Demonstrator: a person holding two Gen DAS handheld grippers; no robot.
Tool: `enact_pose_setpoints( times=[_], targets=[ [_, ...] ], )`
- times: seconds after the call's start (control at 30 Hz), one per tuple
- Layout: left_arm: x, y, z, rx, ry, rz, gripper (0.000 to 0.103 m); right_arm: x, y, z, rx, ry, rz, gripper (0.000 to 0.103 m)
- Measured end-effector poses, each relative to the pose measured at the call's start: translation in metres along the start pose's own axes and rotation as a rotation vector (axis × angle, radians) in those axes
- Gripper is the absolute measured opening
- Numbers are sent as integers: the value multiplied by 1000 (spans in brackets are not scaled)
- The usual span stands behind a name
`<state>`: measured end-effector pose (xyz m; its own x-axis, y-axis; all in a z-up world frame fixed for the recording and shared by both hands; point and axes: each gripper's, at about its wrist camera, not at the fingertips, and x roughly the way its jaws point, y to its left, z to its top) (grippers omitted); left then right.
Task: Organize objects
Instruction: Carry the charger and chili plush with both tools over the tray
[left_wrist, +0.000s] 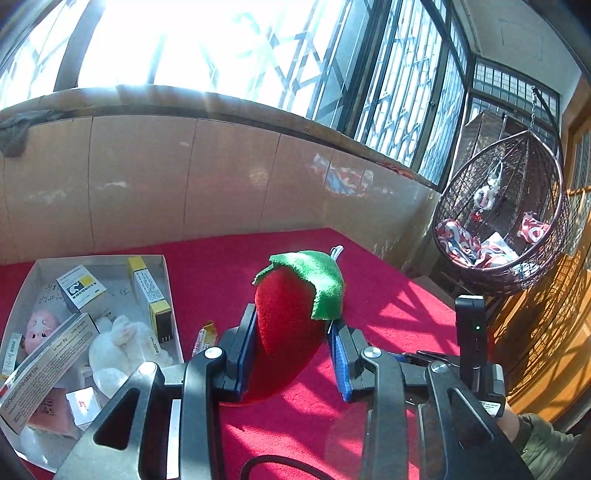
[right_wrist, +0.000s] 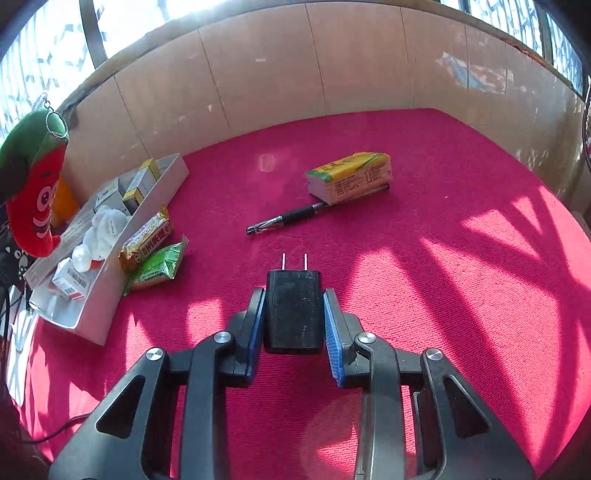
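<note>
Left gripper (left_wrist: 291, 332) clenched on one plush red chili pepper toy (left_wrist: 284, 317), fuzzy felt with a green leaf cap and metal ring, held above the red carpet (left_wrist: 388, 295). Right gripper (right_wrist: 294, 314) clamped on one matte black charger plug (right_wrist: 294, 310), boxy, two flat metal prongs pointing forward, low over the ribbed carpet. Ahead: one glossy black pen (right_wrist: 286, 219) touching one yellow-green tissue pack (right_wrist: 349, 177); two crinkled snack packets (right_wrist: 153, 251) against one white cardboard box (right_wrist: 96, 291) crammed with small cartons and one fluffy white toy (right_wrist: 103, 229)
</note>
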<state>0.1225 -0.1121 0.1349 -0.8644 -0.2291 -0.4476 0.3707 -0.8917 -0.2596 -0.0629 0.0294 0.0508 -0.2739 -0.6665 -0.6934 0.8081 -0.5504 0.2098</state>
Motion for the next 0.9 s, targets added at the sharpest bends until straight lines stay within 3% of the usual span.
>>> enact_pose_setpoints(
  times=[0.27, 0.9],
  targets=[
    [-9, 4, 1, -10, -21, 2, 36, -34, 21, 18, -20, -87, 48, 29],
    [-29, 20, 4, -39, -64, 22, 36, -54, 60, 31, -65, -133, 138, 29]
  ],
)
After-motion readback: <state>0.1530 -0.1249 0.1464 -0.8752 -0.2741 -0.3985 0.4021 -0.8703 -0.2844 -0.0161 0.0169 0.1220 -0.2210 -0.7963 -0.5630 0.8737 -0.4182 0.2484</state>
